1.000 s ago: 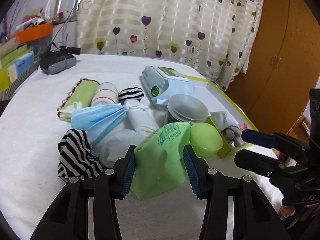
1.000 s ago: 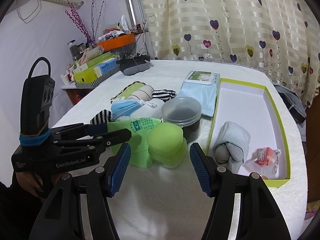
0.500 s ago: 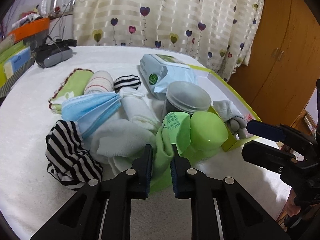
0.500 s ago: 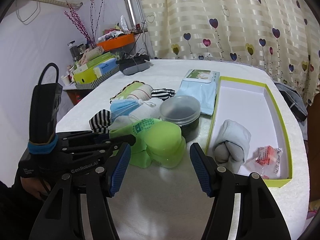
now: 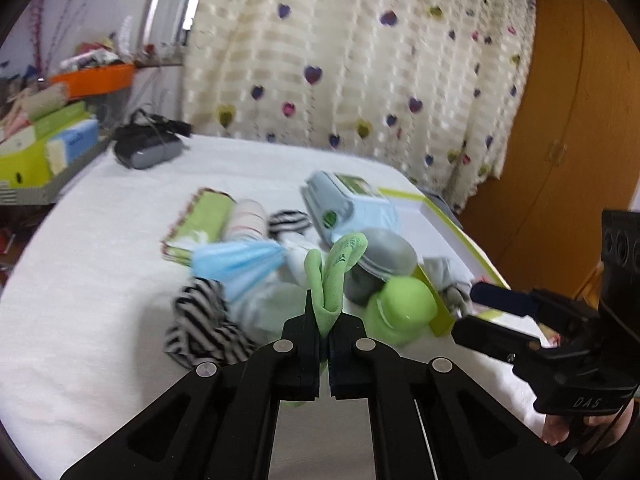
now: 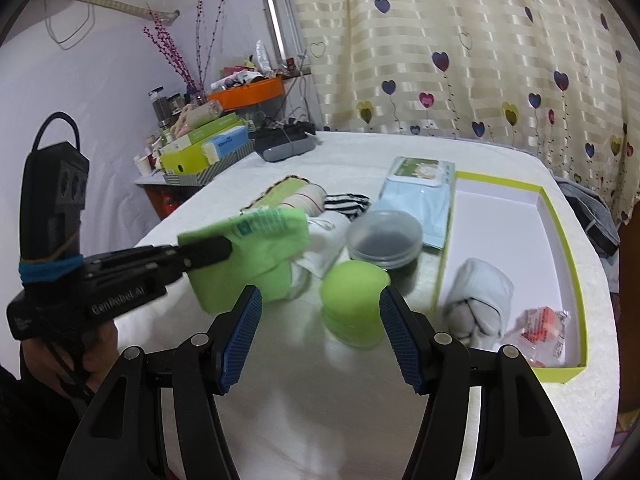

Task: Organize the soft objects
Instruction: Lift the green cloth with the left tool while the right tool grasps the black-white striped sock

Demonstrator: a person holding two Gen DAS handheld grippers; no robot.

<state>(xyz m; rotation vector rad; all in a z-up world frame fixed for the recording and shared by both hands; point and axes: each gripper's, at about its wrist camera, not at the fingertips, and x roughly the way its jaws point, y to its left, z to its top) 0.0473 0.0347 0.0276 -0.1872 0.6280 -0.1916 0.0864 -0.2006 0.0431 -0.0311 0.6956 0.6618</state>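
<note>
My left gripper [image 5: 325,322] is shut on a green cloth bag [image 5: 336,268] and holds it lifted above the white table; it also shows in the right wrist view [image 6: 256,248]. My right gripper [image 6: 320,334] is open and empty, just in front of a green plastic container [image 6: 354,302]. A pile of soft things lies behind: a blue face mask [image 5: 236,262], a striped sock [image 5: 200,332], a green towel [image 5: 204,220] and white cloths. A rolled grey sock [image 6: 478,300] lies in the green-rimmed box [image 6: 560,220].
A round lidded tub [image 6: 384,238] and a wipes pack [image 6: 420,196] stand beside the box. A red snack packet [image 6: 542,326] lies in the box. A black device [image 6: 284,146] sits at the table's far side. Shelves with boxes stand at the left.
My left gripper closed on the green bag and lifted it up off the table. The right gripper stayed open near the green container.
</note>
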